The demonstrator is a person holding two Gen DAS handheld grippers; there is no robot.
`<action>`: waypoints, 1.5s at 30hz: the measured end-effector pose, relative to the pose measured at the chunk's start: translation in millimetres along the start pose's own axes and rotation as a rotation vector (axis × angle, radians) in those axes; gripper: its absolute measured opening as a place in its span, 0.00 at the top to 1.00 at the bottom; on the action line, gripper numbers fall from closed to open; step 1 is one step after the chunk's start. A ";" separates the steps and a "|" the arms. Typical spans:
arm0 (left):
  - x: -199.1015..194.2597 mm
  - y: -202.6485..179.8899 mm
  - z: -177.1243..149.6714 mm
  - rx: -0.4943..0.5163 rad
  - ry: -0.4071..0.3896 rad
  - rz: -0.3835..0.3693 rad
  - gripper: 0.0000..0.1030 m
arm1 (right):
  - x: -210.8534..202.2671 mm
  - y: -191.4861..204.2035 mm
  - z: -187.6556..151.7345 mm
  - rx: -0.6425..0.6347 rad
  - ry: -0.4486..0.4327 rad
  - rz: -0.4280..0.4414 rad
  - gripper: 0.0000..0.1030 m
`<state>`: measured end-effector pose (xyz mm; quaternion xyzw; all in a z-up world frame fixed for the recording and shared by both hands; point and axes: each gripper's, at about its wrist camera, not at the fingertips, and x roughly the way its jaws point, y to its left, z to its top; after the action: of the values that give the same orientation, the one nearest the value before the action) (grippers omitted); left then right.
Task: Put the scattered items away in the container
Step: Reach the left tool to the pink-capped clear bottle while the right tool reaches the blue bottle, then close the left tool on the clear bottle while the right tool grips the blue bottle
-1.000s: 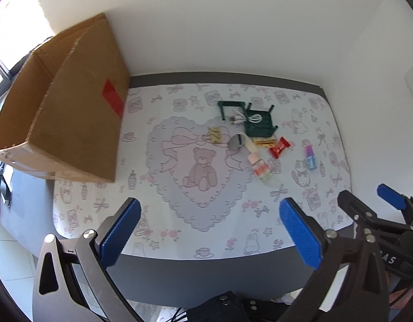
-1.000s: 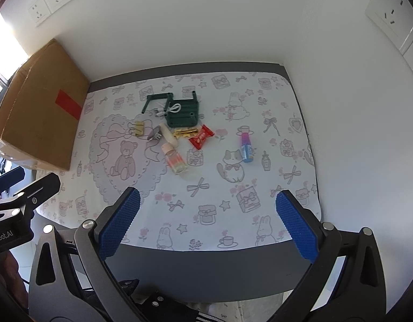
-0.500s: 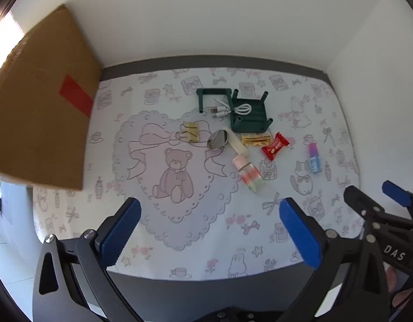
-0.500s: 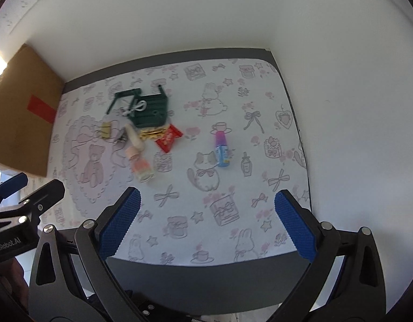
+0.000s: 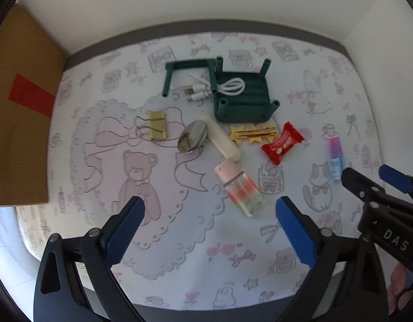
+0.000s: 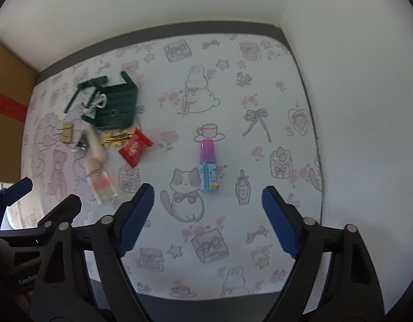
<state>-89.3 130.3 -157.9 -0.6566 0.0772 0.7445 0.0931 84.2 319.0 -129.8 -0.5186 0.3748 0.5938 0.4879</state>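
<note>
Both hand-held grippers spread and empty, jaws just been narrowing: left [image 5: 209,220] above clear bottle [image 5: 240,190], right [image 6: 206,204] above blue bottle [image 6: 208,166]. Items clustered mid-desk [image 5: 300,53]; box [image 5: 18,120] at left edge.

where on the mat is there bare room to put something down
Free: the printed mat between the purple-capped bottle and the right wall, and the teddy heart near the cardboard box. Crowded: around the green stool, candy and pink-capped bottle.
</note>
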 end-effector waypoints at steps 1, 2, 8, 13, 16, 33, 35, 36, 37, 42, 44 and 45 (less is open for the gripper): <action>5.5 0.0 2.0 -0.006 0.012 0.007 0.09 | 5.1 -0.3 1.7 0.002 0.011 0.002 0.24; 10.9 0.1 3.8 -0.013 0.026 0.010 0.09 | 9.4 -0.7 2.9 0.005 0.021 0.005 0.25; 27.5 -5.3 6.7 0.001 0.074 -0.005 0.13 | 34.4 -7.5 6.2 0.030 0.074 0.009 0.31; 36.1 -8.7 7.3 0.023 0.100 0.012 0.35 | 50.2 -13.0 5.8 0.049 0.110 0.008 0.42; 41.5 -8.0 6.6 0.018 0.122 0.007 0.44 | 54.2 -13.1 6.0 0.051 0.115 0.009 0.44; 37.1 -13.5 0.6 0.048 0.139 -0.027 0.73 | 57.0 -8.1 12.7 0.023 0.092 0.001 0.75; 35.5 -13.0 -0.8 0.047 0.141 -0.057 0.73 | 57.7 -9.3 13.7 0.027 0.094 -0.005 0.81; 33.7 -12.8 -1.9 0.049 0.140 -0.064 0.73 | 58.0 -10.4 14.1 0.030 0.094 0.000 0.81; 31.2 -12.4 -3.1 0.052 0.135 -0.068 0.73 | 58.1 -11.1 14.3 0.031 0.094 0.013 0.81; 16.4 -6.2 -6.1 0.046 0.104 -0.100 0.73 | 56.7 -7.7 14.4 0.022 0.098 0.068 0.81; 9.3 -1.9 -6.7 0.038 0.087 -0.112 0.73 | 51.8 -3.2 15.5 0.008 0.084 0.075 0.81; 5.2 0.5 -7.2 0.034 0.077 -0.113 0.73 | 48.6 -1.0 16.1 0.002 0.077 0.078 0.81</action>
<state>-83.1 128.3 -164.0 -0.6864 0.0562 0.7108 0.1433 81.8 343.9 -174.5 -0.5256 0.4137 0.5917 0.4501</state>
